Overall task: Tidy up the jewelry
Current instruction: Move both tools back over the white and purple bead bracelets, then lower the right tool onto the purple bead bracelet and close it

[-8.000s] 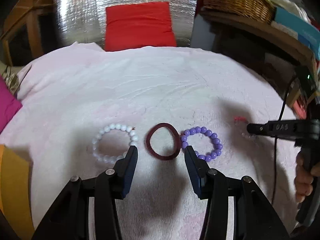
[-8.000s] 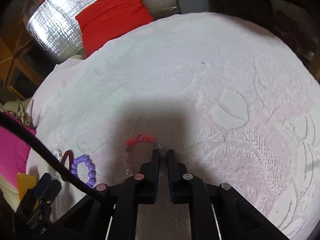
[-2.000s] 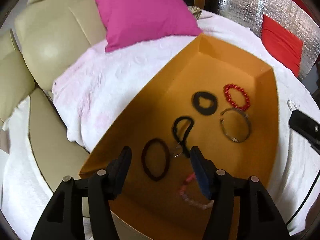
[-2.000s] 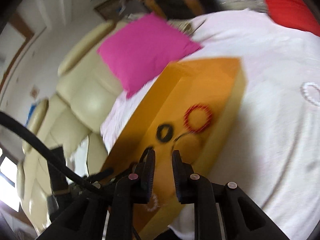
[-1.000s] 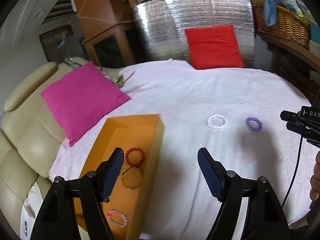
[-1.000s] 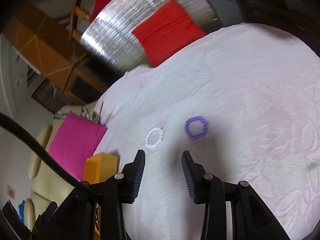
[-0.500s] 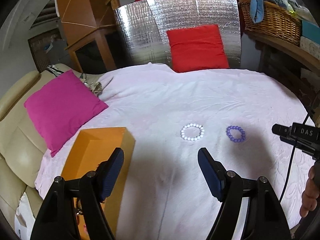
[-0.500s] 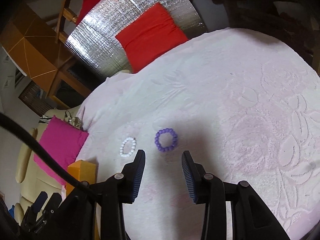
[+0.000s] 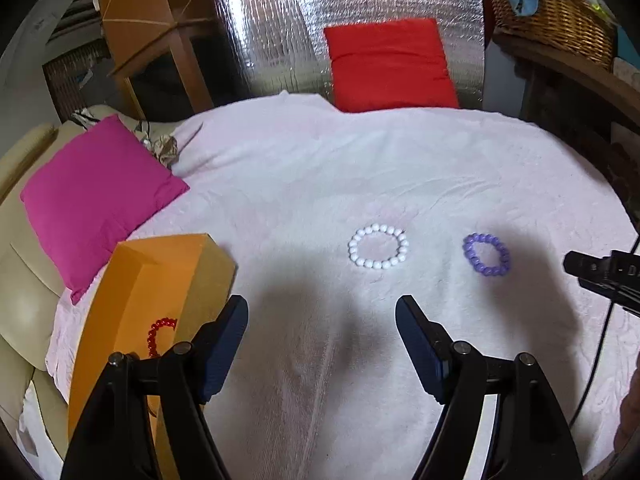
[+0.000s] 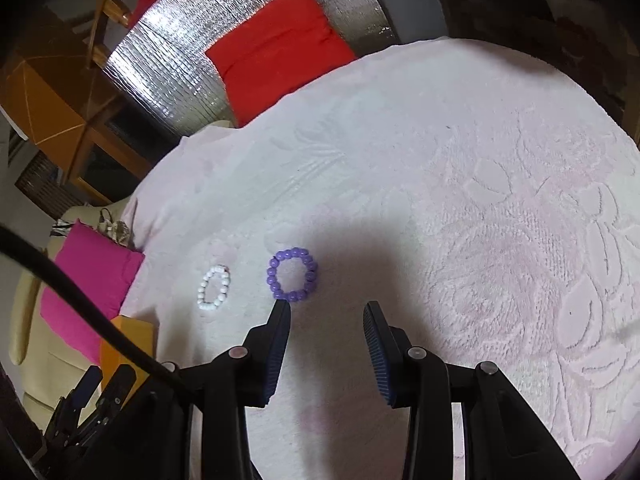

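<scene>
While both tongs hang over the pale pink bedspread (image 9: 320, 168), nothing sits between either pair of jaws. Left tongs (image 9: 322, 320): jaws spread wide, empty, low centre of the left wrist view. Right tongs (image 10: 326, 320): jaws parted by a narrower gap, empty; in the left wrist view their tips enter at the right edge. White bead bracelet (image 9: 378, 245) lies flat on the bedspread just above centre, beyond the left tongs. Purple bead bracelet (image 9: 486, 254) lies to its right, apart from it; in the right wrist view it sits just above the left fingertip (image 10: 282, 310) of the right tongs, contact not discernible. Orange box (image 9: 132, 280) at lower left holds a red bead bracelet (image 9: 157, 335), partly hidden by the left tongs. Magenta cushion (image 9: 92, 200) at left; red cushion (image 9: 390, 64) at top against silver foil panel (image 9: 280, 28).
</scene>
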Tool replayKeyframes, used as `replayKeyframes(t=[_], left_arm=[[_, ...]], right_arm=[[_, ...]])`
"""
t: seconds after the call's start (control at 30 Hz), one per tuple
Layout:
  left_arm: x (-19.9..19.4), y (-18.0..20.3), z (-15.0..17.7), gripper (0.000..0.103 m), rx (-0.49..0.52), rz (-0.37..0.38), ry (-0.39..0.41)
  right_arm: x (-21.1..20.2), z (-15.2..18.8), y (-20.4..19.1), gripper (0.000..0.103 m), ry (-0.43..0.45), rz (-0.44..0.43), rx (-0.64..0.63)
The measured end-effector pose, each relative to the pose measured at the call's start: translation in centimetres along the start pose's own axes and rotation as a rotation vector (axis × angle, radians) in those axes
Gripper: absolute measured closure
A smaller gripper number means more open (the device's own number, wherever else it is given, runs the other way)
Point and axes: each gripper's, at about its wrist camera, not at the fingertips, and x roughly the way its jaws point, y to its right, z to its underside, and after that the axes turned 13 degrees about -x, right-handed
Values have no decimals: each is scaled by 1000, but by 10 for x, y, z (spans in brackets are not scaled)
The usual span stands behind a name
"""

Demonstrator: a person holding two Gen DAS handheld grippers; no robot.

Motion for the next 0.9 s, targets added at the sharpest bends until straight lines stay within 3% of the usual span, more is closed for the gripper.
replayKeyframes(t=[0.47,0.9], left_arm=[[61,-31,9,26,-10,-18,-119],[77,-45,5,26,-10,-44,-143]], right_arm=[[28,1,0,62,-61,42,-2],[53,7,-21,62,-121,66,-36]])
